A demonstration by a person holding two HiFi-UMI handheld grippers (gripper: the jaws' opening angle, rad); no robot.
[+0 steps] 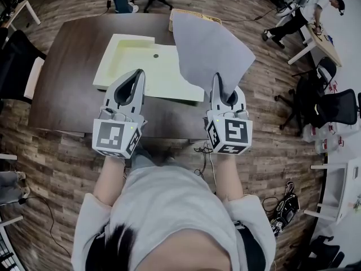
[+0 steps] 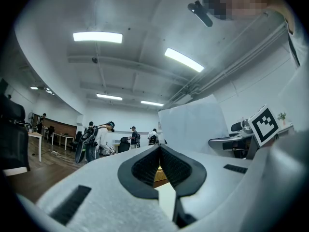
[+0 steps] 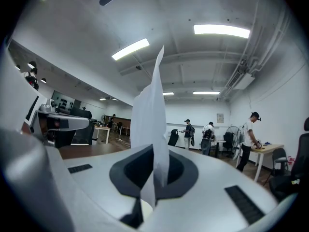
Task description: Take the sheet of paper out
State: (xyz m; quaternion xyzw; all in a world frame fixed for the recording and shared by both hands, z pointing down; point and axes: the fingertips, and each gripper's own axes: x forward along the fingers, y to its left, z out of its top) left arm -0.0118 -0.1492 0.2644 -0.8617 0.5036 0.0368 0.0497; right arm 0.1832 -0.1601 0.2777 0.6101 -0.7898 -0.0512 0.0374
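Paper sheet (image 1: 211,47) — corner, seemingly, inside right claw (image 1: 218,79)

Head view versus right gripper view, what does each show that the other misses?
Only the head view shows the person's forearms and the broad face of the sheet of paper. Only the right gripper view shows the ceiling lights and the sheet edge-on between shut jaws. Both show the right gripper holding the sheet upright.
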